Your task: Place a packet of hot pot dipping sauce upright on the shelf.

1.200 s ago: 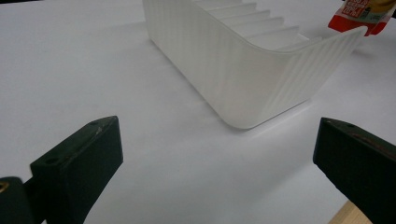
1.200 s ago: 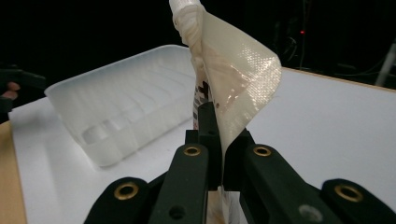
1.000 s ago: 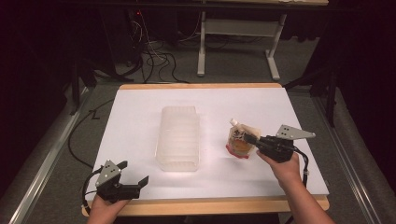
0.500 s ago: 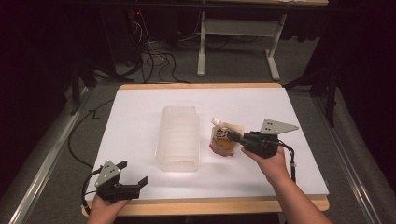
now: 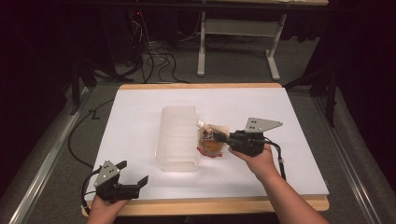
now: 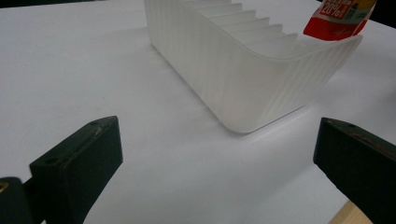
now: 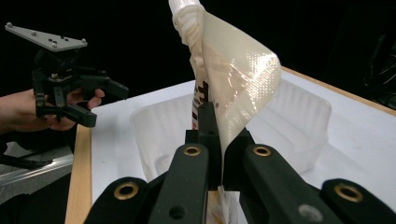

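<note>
Right gripper (image 5: 218, 137) clamped on a clear pouch (image 5: 211, 141) with a white spout and red bottom edge, jaws pinched tight on its side, as seen in the right gripper view (image 7: 212, 154). Pouch (image 7: 229, 79) held upright off the bench (image 5: 140, 93), just beside the right-hand long wall of a translucent ribbed bin (image 5: 178, 137), roughly at the middle of the bench. Whether pouch and bin touch cannot be told. Bin (image 7: 299, 116) lying lengthwise from near edge toward far edge, with nothing visible inside. Left gripper (image 5: 131, 175) at the near left corner of the bench, jaws spread wide with nothing between them, pointing toward the bin's near end (image 6: 243, 74). Red bottom of the pouch (image 6: 338, 21) peeking above the bin's far rim in the left gripper view. Left gripper (image 7: 95, 105) also visible in the right gripper view, held in a hand beyond the wooden edge
</note>
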